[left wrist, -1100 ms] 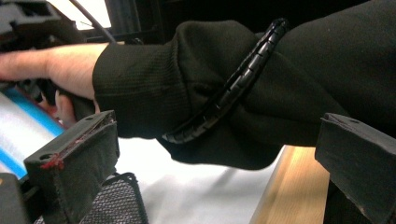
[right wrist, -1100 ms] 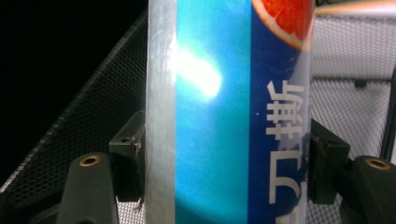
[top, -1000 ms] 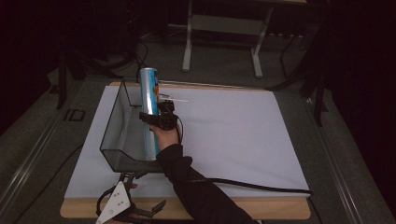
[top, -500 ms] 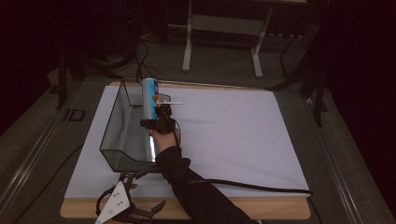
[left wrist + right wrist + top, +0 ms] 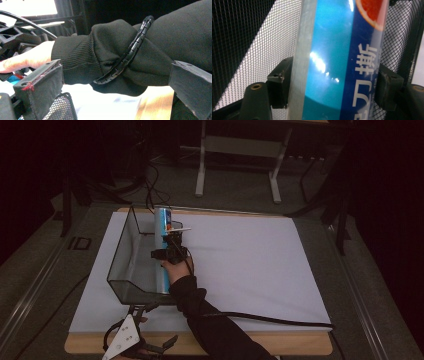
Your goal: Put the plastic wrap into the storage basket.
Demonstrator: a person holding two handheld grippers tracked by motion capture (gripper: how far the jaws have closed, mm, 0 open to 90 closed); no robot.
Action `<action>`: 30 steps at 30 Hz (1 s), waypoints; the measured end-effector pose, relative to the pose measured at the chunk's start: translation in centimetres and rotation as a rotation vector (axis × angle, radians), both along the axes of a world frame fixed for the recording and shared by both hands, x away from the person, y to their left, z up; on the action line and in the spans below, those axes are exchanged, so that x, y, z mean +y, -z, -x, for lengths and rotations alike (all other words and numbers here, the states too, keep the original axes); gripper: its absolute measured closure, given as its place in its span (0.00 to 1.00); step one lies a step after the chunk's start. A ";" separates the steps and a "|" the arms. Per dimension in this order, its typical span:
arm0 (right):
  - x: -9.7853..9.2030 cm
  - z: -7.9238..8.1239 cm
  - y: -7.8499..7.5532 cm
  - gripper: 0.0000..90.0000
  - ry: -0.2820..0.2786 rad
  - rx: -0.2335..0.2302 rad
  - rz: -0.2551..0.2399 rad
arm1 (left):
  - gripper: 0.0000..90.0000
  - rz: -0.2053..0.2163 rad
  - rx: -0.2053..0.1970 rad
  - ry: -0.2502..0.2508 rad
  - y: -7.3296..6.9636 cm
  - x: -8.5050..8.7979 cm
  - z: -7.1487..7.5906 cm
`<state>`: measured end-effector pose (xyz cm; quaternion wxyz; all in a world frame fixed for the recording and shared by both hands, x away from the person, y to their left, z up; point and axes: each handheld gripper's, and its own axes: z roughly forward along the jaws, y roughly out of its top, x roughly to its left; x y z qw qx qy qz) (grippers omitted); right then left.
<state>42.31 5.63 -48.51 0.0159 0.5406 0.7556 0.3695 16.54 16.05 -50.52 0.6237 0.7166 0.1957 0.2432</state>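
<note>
Black jaws of the left gripper (image 5: pixel 131 345) stand wide apart with nothing between them, at the lower left of the high view, on the near table edge (image 5: pixel 280 345). Farther up, left of centre, the right gripper (image 5: pixel 171 251) is clamped on a blue drink can (image 5: pixel 342 57). The can stands upright, its long axis vertical, at the right wall of the black mesh basket (image 5: pixel 125 255). The right hand (image 5: pixel 176 269) is much nearer to it.
</note>
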 end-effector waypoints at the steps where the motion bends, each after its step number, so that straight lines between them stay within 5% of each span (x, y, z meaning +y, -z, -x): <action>1: 0.2 0.1 -0.3 0.30 -0.010 -0.026 0.042 | 0.00 0.000 0.000 0.000 0.0 0.0 0.0; 8: 0.3 0.3 -1.3 0.23 -0.070 -0.130 0.176 | 0.00 0.000 0.004 0.002 0.0 0.0 0.0; 18: -1.7 0.5 -5.5 0.13 -0.168 -0.270 0.153 | 0.00 0.002 0.004 0.001 0.1 -0.1 -0.1; 22: -2.9 0.6 -6.7 0.13 -0.213 -0.332 0.231 | 0.00 0.001 0.008 0.004 0.1 -0.2 -0.1; 30: -6.3 0.7 -8.1 0.16 -0.295 -0.436 0.286 | 0.00 -0.004 0.013 0.013 0.2 -0.4 -0.2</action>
